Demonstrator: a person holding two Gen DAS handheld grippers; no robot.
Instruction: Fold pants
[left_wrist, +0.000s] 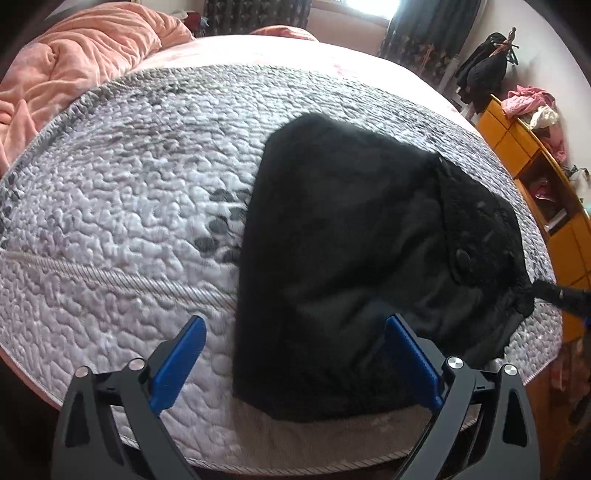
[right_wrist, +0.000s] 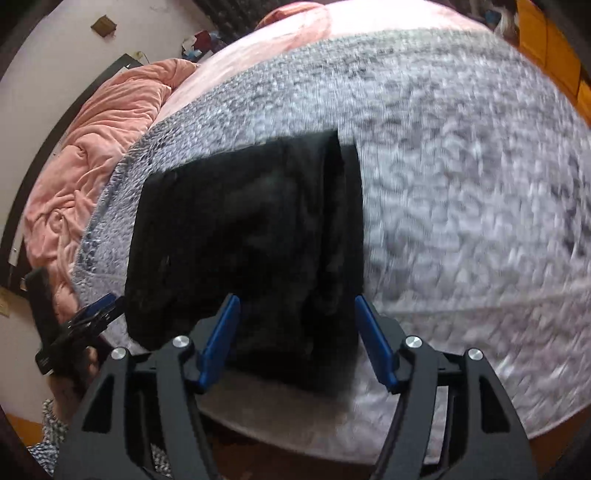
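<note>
The black pants lie folded into a compact stack on the grey-and-white quilted cover, near the bed's front edge. In the left wrist view my left gripper hovers open over the stack's near left edge, with nothing pinched. In the right wrist view the pants fill the middle, and my right gripper stands open above their near right part; its blue pads press on nothing. The left gripper also shows at the left of that view, held in a hand just off the pants' left side.
A rumpled pink duvet is heaped at the far left of the bed. To the right stands a yellow wooden cabinet with clothes piled on top. The mattress edge runs just under the grippers. The right wrist view is motion-blurred.
</note>
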